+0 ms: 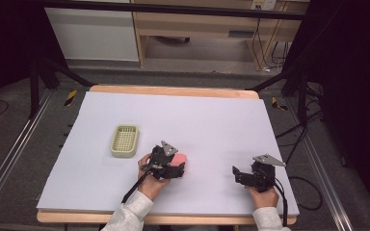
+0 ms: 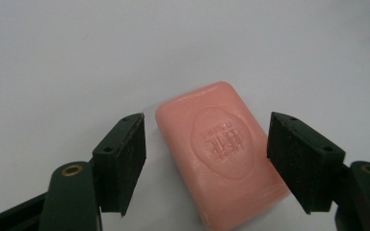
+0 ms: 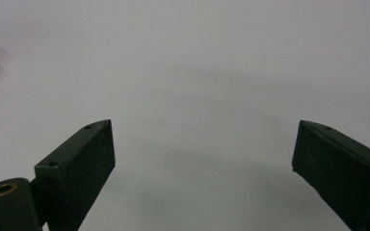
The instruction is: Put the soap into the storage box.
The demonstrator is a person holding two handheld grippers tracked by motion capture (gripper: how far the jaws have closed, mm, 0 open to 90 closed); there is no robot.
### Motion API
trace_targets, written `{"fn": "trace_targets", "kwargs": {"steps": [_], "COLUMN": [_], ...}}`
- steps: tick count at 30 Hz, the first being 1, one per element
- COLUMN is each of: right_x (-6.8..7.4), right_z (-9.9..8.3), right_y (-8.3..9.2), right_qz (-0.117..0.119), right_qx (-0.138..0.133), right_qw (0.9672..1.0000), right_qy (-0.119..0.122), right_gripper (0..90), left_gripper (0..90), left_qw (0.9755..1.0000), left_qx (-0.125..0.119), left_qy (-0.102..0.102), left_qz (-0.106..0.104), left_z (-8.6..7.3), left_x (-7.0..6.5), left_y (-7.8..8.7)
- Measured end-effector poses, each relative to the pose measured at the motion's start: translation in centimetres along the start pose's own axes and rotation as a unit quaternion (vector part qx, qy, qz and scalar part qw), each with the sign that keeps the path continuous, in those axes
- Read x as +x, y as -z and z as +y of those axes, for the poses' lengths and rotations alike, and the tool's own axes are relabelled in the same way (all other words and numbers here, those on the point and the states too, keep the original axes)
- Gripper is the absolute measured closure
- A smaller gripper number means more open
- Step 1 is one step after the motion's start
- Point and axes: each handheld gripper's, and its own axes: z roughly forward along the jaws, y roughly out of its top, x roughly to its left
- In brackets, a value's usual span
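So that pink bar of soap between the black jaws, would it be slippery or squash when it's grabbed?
The pink soap bar looks like a solid block, so it probably stays stiff. Its smooth, slightly glossy faces might slip a little. It lies flat, so it should slide, not roll. The left gripper stands open around it.

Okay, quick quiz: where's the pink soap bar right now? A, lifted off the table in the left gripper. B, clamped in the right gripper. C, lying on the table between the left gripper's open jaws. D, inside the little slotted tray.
C: in the left gripper view the soap bar lies flat on the table between the left gripper's spread jaws, with gaps either side.
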Motion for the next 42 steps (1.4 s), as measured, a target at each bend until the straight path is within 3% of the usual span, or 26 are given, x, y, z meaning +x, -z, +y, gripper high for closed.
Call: {"fn": "trace_targets", "kwargs": {"steps": [12, 18, 28, 35, 42], "right_x": [0.0, 0.0, 0.0, 0.0, 0.0], "right_z": [0.0, 0.0, 0.0, 0.0, 0.0], "right_y": [-0.1, -0.1, -0.1, -0.1, -0.1], "right_qz": [0.003, 0.003, 0.003, 0.003, 0.003], "right_qx": [0.004, 0.004, 0.006, 0.006, 0.007], "right_qw": [1.0, 1.0, 1.0, 1.0, 1.0], "right_qy": [-0.001, -0.002, -0.001, -0.001, -0.003], "right_gripper": [8.1, 8.1, 8.0, 8.0, 7.9], "left_gripper": [26.8, 26.0, 24.3, 32.8, 36.2], "left_qw": [0.9999, 0.9997, 0.999, 0.9983, 0.9973], "left_qx": [0.012, 0.023, 0.042, 0.056, 0.063], "left_qy": [0.003, -0.002, 0.016, 0.007, 0.017], "left_qz": [-0.008, 0.003, -0.009, -0.014, -0.036], "left_z": [0.2, 0.3, 0.3, 0.2, 0.2], "left_x": [-0.5, -0.8, -0.5, -0.6, -0.1], "left_y": [-0.9, -1.4, -1.8, -1.9, -1.9]}}
